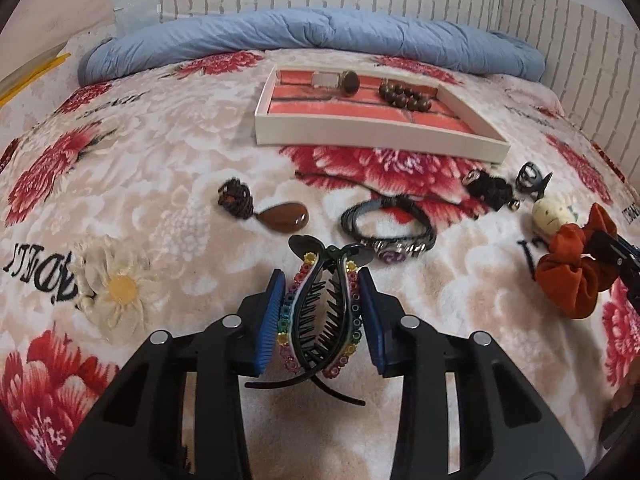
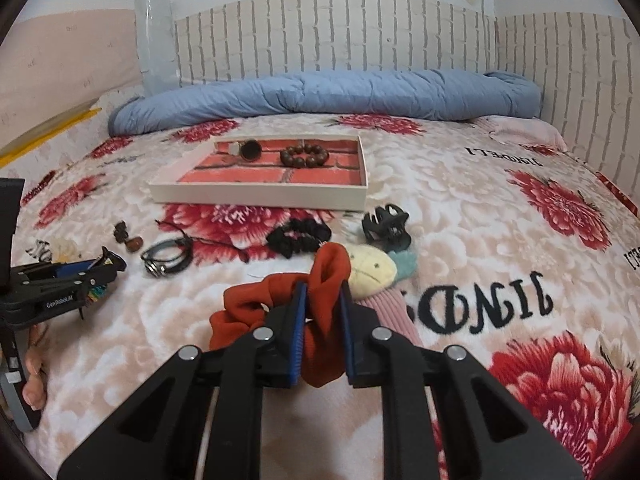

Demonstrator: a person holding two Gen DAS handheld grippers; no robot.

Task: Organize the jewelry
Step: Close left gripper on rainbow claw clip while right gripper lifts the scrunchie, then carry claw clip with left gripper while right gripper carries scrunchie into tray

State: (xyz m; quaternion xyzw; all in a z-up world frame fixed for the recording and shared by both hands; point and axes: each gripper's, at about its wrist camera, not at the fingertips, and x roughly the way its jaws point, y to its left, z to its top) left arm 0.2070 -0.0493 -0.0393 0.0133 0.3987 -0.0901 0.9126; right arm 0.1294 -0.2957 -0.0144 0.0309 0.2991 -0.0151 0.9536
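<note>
On the floral bed blanket point(image 1: 168, 184), going left to right in the left wrist view, a cream fabric flower point(image 1: 112, 292) lies far left, then a brown teardrop pendant point(image 1: 286, 218) on its knotted cord. The left tool point(image 1: 324, 316) is closed on a black banana hair clip point(image 1: 320, 320) trimmed with coloured stones; the clip sits lengthwise between the blue pads, both pads pressing its sides, its tips reaching past them toward the dark cord bracelet point(image 1: 386, 228) just beyond. Farther back sits the white tray point(image 1: 360, 136) lined in red brick print, holding a ring point(image 1: 348, 80) and a wooden bead bracelet point(image 1: 404, 96). To the right lie a black scrunchie point(image 1: 490, 190), a black claw clip point(image 1: 532, 180) and a small plush toy point(image 1: 554, 214). At the far right the right tool point(image 2: 324, 320) is clamped on an orange scrunchie point(image 2: 320, 320), a fold of it pinched between the pads and the rest bunched to the tool's left, touching the plush toy just beyond.
</note>
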